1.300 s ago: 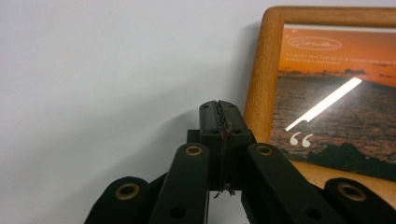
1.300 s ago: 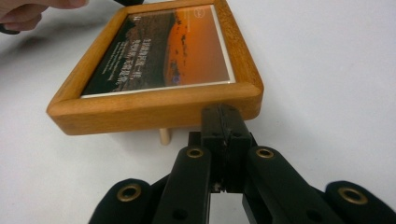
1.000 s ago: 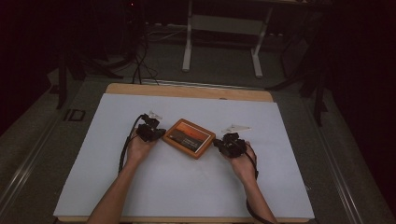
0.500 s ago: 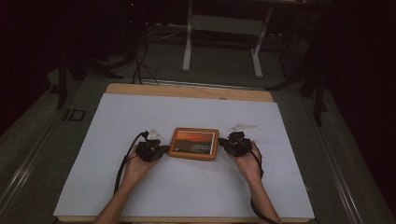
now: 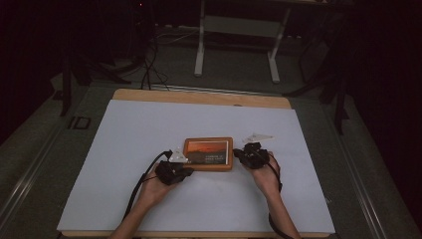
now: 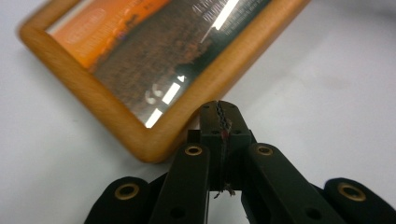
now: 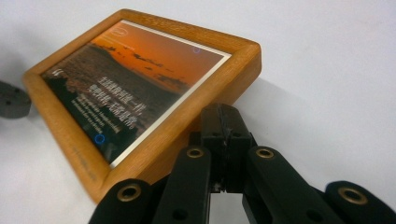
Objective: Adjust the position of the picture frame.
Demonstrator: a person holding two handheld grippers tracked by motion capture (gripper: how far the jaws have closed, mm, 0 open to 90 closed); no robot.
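On the white mat [image 5: 124,149], the picture frame [image 5: 208,154] lies crosswise between two closed, empty claws [image 5: 185,171] [image 5: 239,153].

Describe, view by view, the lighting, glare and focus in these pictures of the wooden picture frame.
High view: white table cover brightly lit, surroundings dark, picture frame small but sharp. Left gripper view: bright streaks of glare on the glass, far frame corner blurred. Right gripper view: little glare, the print readable, soft shadow right of the frame.
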